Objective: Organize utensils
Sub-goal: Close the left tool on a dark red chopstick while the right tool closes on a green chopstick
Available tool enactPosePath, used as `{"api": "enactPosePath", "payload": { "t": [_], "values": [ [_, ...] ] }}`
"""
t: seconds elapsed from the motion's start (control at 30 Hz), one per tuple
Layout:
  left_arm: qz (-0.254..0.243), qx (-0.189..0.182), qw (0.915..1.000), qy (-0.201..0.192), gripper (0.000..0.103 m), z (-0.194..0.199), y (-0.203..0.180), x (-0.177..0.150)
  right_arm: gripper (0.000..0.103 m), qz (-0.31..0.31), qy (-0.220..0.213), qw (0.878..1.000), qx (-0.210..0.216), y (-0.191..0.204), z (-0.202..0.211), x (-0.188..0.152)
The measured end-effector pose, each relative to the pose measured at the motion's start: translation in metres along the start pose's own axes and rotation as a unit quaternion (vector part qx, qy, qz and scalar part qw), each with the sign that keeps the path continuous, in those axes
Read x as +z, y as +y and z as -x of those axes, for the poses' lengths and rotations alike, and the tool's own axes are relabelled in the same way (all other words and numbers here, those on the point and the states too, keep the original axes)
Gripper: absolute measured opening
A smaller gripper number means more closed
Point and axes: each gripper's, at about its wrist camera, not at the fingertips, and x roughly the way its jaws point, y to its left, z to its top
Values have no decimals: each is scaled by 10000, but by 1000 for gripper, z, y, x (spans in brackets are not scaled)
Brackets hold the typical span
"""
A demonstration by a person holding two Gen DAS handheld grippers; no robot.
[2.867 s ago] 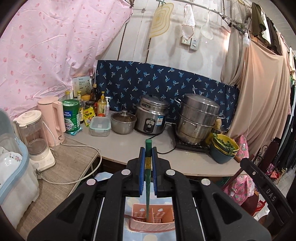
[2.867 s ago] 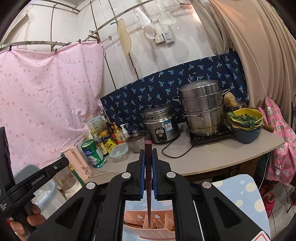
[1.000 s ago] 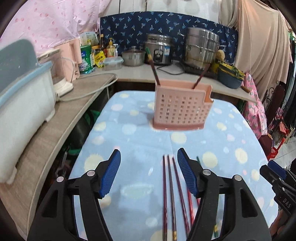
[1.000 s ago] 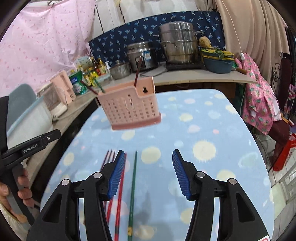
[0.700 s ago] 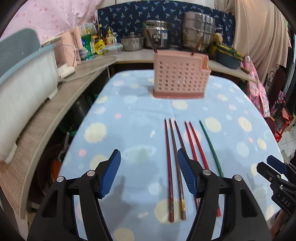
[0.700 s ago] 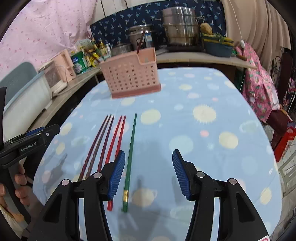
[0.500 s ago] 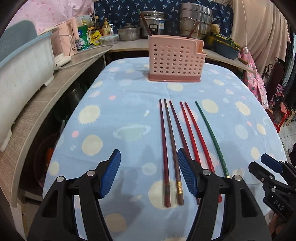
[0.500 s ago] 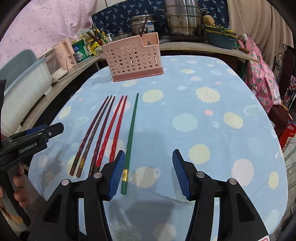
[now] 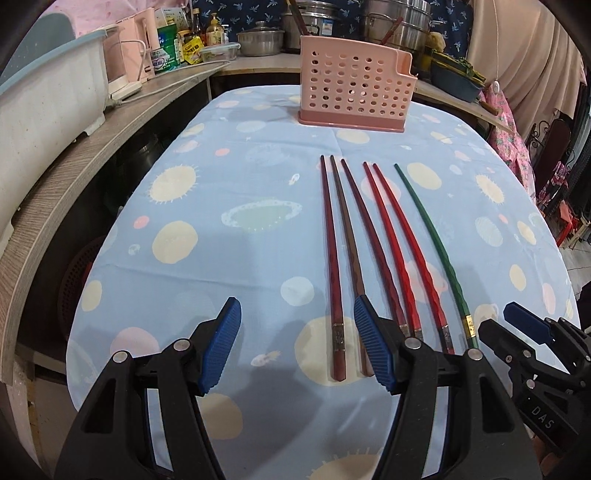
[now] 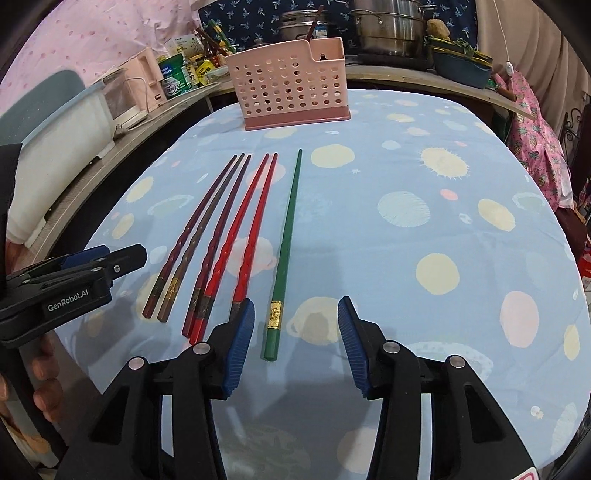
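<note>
Several chopsticks lie side by side on the blue spotted tablecloth: dark brown ones, red ones and one green chopstick. A pink perforated utensil holder stands at the far end with chopsticks sticking up in it. My left gripper is open and empty, just left of the brown chopsticks' near ends. My right gripper is open and empty, with the green chopstick's near end between its fingers. The holder also shows in the right wrist view.
A wooden counter runs along the left with a white-and-blue tub, a pink kettle and bottles. Pots and a rice cooker stand on the back counter. The table's edges fall off on both sides.
Both grippers let go of chopsticks in the holder, opened, and drew back and down toward the near ends of the chopsticks on the cloth.
</note>
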Motion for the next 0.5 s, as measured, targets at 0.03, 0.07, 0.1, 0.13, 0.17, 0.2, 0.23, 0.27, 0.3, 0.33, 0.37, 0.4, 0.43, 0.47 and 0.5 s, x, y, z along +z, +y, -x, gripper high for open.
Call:
{"api": "enactPosePath", "payload": {
  "t": [0.03,0.07,0.1,0.13,0.17,0.2,0.23,0.27,0.3,0.33,0.37,0.4,0.43,0.47,0.5],
  "values": [
    [-8,-4,10000,17,60,-1,0,-1,40,3,14,10000,5,1,-1,0],
    [-21,-9,10000,33,60,-2,-1,-2,38,5,27,10000,7,1,-2,0],
    [-31,-8,10000,41,60,-2,-1,-3,35,12,44,10000,17,2,-3,-1],
    [-39,-6,10000,53,60,-3,-2,-3,34,19,53,10000,19,3,-4,-1],
    [-42,-4,10000,61,60,-3,-2,-4,33,29,60,10000,18,4,-5,-1],
    [-40,-5,10000,71,60,-4,-2,-4,31,32,65,10000,20,4,-6,-1],
    [-36,-10,10000,85,60,-5,-1,-5,31,33,78,10000,27,5,-7,-2],
    [-33,-13,9999,102,60,-5,-1,-5,29,38,96,9999,36,5,-8,-2],
    [-33,-16,9999,116,60,-6,-1,-5,28,40,106,9999,39,6,-8,-2],
    [-35,-21,9999,132,60,-7,-1,-6,26,47,112,9999,50,6,-9,-2],
    [-35,-23,9999,146,60,-7,-1,-6,25,55,116,9999,55,7,-9,-2],
    [-35,-27,9999,156,60,-7,-1,-7,25,61,121,9999,58,7,-9,-2],
    [-34,-34,9999,164,60,-8,-1,-7,24,68,129,9999,63,8,-10,-2],
    [-36,-39,9998,174,60,-8,-2,-8,23,72,138,9999,71,8,-10,-2],
    [-43,-39,9998,182,60,-9,-2,-8,22,75,148,9998,77,8,-11,-3]
  ]
}}
